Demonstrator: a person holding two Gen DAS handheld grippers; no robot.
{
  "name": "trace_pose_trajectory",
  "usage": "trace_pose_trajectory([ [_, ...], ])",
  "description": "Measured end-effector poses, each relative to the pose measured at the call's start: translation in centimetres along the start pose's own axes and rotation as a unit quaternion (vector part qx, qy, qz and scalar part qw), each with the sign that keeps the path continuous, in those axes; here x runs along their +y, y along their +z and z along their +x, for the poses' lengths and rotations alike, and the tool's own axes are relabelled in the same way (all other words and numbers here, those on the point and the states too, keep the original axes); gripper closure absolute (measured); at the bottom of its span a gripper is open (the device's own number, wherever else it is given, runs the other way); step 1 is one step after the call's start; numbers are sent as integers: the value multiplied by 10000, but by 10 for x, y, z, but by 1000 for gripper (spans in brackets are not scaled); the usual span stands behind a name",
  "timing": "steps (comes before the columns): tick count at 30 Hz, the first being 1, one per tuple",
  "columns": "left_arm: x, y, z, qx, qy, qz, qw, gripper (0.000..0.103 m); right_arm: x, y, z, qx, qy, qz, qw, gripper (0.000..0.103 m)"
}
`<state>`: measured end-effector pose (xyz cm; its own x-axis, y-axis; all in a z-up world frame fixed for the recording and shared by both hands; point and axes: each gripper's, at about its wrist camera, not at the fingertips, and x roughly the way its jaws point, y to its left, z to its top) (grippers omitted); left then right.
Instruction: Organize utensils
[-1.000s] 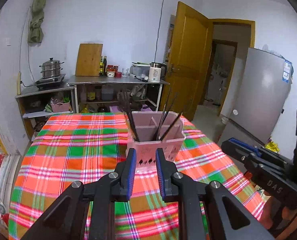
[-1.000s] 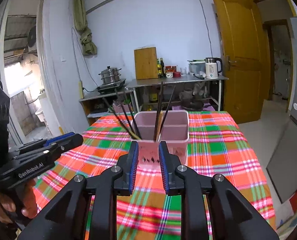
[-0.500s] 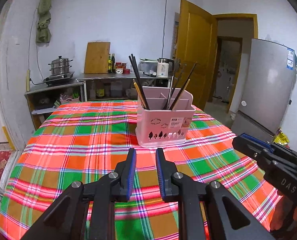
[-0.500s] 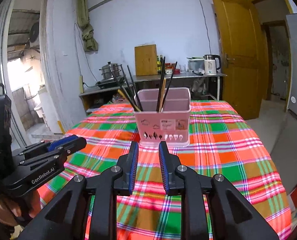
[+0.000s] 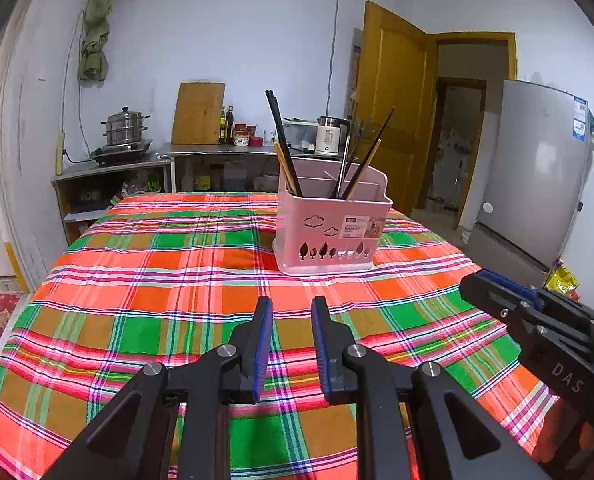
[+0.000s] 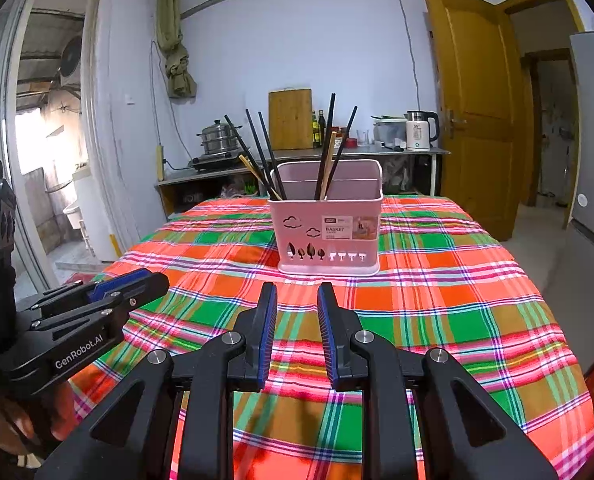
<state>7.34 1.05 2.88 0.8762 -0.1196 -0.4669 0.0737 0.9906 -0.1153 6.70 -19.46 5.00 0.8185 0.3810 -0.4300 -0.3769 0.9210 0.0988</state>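
Note:
A pink utensil basket stands upright on the plaid tablecloth, toward the far side. Black and wooden chopsticks and a metal utensil lean out of its compartments. My left gripper hovers over the cloth well short of the basket, a narrow gap between its blue pads and nothing in it. My right gripper sits the same way, open and empty. Each one shows from the side in the other's view: the right gripper and the left gripper.
Behind the table stands a steel counter with a kettle, a cutting board, bottles and a steamer pot. A fridge and an open yellow door are to the right, an open doorway to the left.
Both grippers sank and drew back from the basket, which I now see from the side instead of from above. The gaps between the pads stayed the same.

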Motion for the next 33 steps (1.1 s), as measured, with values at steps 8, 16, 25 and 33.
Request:
trace_pose_trajectory([
  [8,-1,-3,0,18,46,35,10000,84,2,1,-2,-12,-23,14,10000,82],
  [16,-5,-3,-1,37,9,76,10000,84,1,2,-2,15,-45,4,10000,82],
  [25,-8,-4,-2,47,6,100,9999,84,-1,3,-4,9,-43,32,10000,82],
  [33,-6,-4,-2,66,-28,73,9999,84,0,3,-3,17,-29,21,10000,82],
])
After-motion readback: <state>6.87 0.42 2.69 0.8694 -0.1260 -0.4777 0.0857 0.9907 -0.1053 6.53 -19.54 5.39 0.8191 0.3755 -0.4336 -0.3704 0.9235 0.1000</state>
